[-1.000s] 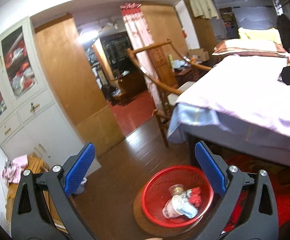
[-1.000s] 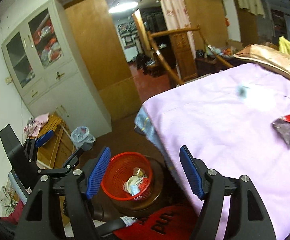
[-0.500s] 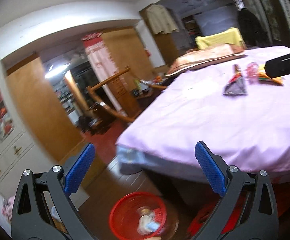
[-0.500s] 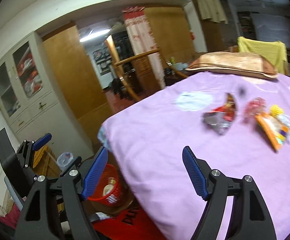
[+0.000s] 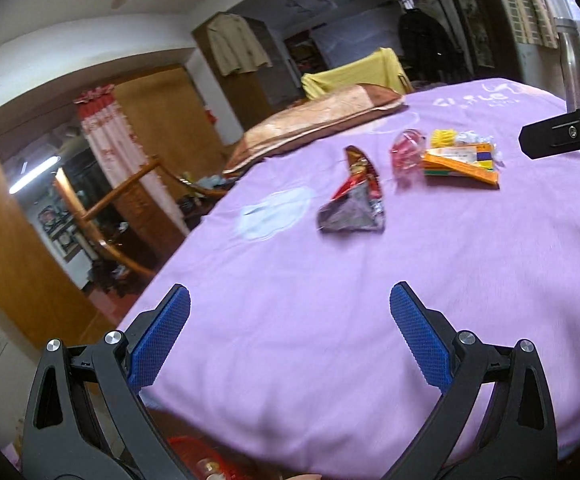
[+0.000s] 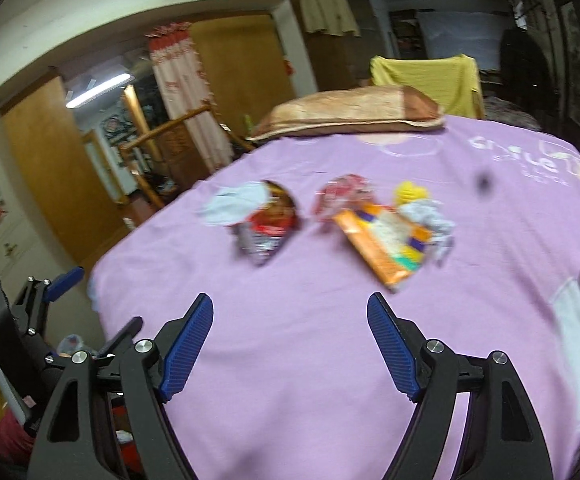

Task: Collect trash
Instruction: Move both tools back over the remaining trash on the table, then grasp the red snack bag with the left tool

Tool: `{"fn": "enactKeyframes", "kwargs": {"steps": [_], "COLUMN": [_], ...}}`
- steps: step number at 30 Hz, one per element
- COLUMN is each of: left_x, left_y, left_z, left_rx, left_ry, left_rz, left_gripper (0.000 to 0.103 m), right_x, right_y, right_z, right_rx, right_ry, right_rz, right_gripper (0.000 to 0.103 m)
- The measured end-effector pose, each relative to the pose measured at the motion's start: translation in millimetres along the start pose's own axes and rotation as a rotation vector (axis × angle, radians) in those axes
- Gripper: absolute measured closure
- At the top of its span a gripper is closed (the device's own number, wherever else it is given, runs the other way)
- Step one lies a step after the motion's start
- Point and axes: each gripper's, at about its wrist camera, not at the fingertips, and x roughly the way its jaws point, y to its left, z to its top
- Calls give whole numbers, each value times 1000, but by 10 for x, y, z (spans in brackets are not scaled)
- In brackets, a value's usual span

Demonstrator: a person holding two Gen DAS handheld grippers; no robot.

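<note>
Trash lies in a loose row across the purple bedspread [image 5: 410,280]: an orange packet [image 6: 386,246] with its long axis slanting toward the right gripper [image 6: 290,346], then a crumpled red-and-silver wrapper [image 5: 356,200] and a pink wrapper [image 5: 408,152]. Both the right gripper and the left gripper [image 5: 290,336] stand wide with nothing between their blue pads. Only the left view shows the red basket's rim [image 5: 186,444], cut off at the bottom edge; the right view is blurred.

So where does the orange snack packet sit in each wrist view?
Left wrist: the orange snack packet lies upper right on the purple bedspread, right of the red-and-silver wrapper.
Right wrist: the packet lies just right of centre, ahead of the open right gripper.
Shared landmark: the brown pillow at the far edge of the bed.
</note>
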Motion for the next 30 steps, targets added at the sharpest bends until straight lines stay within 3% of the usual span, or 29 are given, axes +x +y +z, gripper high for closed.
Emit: {"fn": "enactKeyframes", "kwargs": {"steps": [5, 11, 20, 30], "left_x": [416, 1014, 1509, 2094], "left_y": [-19, 231, -44, -216], "left_z": [239, 544, 885, 861], "left_rx": [-26, -161, -202, -194], "left_ry": [63, 161, 185, 312], "left_rz": [-86, -200, -295, -298], "left_gripper": [7, 7, 7, 7], "right_x": [188, 408, 446, 484], "right_y": [-284, -553, -600, -620], "right_z": [56, -24, -15, -32], "right_rx": [29, 103, 110, 106], "right_ry": [24, 64, 75, 88], "right_rz": [-59, -67, -91, -120], "right_gripper": [24, 22, 18, 15]}}
